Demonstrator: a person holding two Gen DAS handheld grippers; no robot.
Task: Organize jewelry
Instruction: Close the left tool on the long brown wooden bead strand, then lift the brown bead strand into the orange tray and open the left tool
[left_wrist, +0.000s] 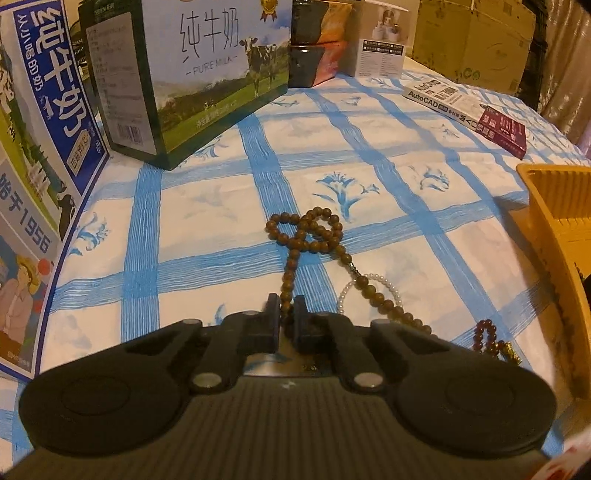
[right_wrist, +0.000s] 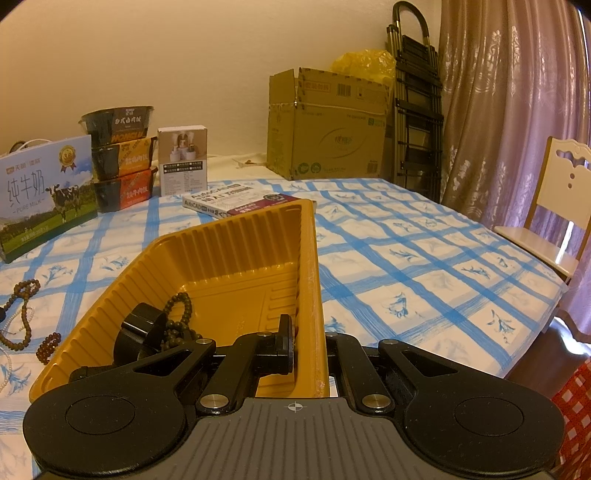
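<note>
A: Left gripper (left_wrist: 285, 314) is pinched on the brown bead strand (left_wrist: 306, 236), near its lower end. Most of the strand lies looped on the tablecloth (left_wrist: 207, 206) ahead of us.

B: Right gripper (right_wrist: 308, 345)?

A: Clamped on the side wall of the yellow tray (right_wrist: 236, 251), one finger inside, one outside. A dark bead bracelet (right_wrist: 181, 314) and a black round piece (right_wrist: 136, 332) lie inside the tray.

B: Risks?

A: The strand crosses the white pearl bracelet (left_wrist: 369, 284). If we lift straight up, we judge the pearls could snag and drag along. The loop at the far end is twisted over itself, so it may knot or swing. The grip is on a few round beads, so slipping is plausible. The red bead bracelet (left_wrist: 487, 332) sits just beside the tray; a swinging strand could knock it.

B: And the tray?

A: Thin plastic, held by one wall. We think it could tip or flex if we pull on it.

B: Surface and room?

A: Blue-checked cloth, soft-looking, so beads could catch on wrinkles. Milk cartons (left_wrist: 207, 74), an AutoCAD book (left_wrist: 461, 107), a cardboard box (right_wrist: 325, 125), a curtain (right_wrist: 509, 103) and a chair (right_wrist: 554, 206) surround us.
</note>
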